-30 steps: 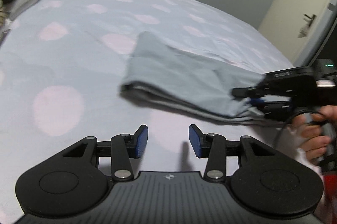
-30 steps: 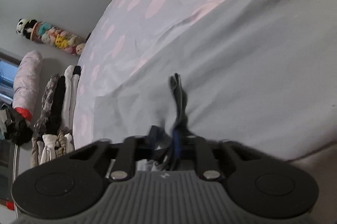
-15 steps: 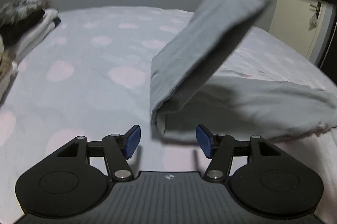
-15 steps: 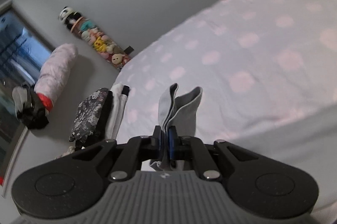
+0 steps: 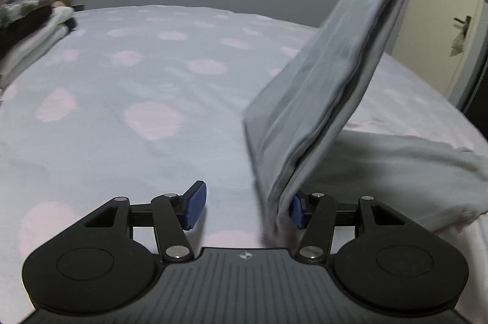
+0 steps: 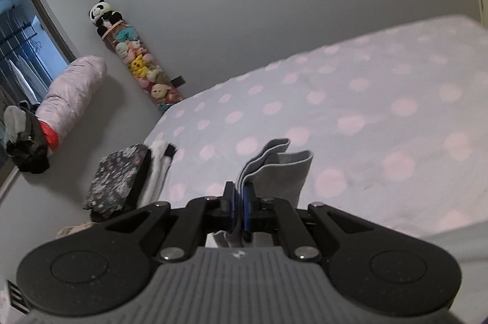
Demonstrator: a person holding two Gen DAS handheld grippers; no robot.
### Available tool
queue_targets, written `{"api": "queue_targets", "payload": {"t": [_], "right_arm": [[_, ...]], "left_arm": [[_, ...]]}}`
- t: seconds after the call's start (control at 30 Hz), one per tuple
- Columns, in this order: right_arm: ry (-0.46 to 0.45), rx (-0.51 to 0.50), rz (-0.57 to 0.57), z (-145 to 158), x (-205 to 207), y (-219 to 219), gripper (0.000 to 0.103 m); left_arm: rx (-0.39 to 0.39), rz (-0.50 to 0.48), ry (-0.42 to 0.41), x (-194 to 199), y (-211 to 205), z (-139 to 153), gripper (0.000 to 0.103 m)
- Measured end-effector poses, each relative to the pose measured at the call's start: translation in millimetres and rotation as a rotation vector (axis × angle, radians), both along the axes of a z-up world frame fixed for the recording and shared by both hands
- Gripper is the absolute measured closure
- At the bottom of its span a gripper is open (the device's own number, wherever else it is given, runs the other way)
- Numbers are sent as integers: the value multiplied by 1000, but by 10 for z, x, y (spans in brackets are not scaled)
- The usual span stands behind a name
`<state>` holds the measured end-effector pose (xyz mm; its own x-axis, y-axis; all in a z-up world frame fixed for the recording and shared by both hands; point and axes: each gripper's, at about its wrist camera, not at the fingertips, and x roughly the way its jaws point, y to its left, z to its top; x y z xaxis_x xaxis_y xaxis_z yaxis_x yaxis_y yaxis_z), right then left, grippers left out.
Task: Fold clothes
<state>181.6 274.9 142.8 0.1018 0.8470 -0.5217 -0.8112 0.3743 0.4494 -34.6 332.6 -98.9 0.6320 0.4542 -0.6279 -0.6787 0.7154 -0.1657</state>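
Observation:
A folded grey garment [image 5: 332, 86] hangs steeply from the upper right down toward my left gripper [image 5: 244, 209], with its other end lying on the bed at right. My left gripper is open; the garment's lower corner hangs between the blue pads, against the right pad [image 5: 296, 209]. My right gripper [image 6: 241, 209] is shut on the garment's edge [image 6: 274, 165], held high above the bed; the grey layers stick up past the blue pads.
The bed [image 5: 146, 98] has a pale sheet with pink dots. A stack of folded clothes [image 6: 122, 177] sits at its left edge, also in the left wrist view [image 5: 27, 28]. A plush-toy column [image 6: 140, 65] stands at the wall. A door [image 5: 451, 19] is right.
My right gripper has lifted the garment's edge from the bed to high in the air. The garment's lower corner has swung in between my left gripper's pads, which have opened wider.

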Motion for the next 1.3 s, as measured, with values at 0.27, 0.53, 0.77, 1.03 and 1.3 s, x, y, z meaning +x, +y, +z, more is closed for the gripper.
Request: {"api": "queue_targets", "payload": {"t": [0.27,0.53,0.77,1.03,1.3], "right_arm": [[-153,-65,-137,451,613,-627,97],[-191,-130,-345,356,1504,-1511,97],[-88,-261,-491,-488,2240,-2223,97],[48,-408,-565,-1507,2645,-2744,97],[9,-148,-499,-1073,2558,-2606,97]], "left_arm": [[-6,-90,22,549,-453,-54,39],[39,-148,76,811,-724,-133,40],[33,-150,125,885,-823,-216,65],[62,-150,156,941,-946,-189,68],[44,-85,148,968,-973,-176,70]]}}
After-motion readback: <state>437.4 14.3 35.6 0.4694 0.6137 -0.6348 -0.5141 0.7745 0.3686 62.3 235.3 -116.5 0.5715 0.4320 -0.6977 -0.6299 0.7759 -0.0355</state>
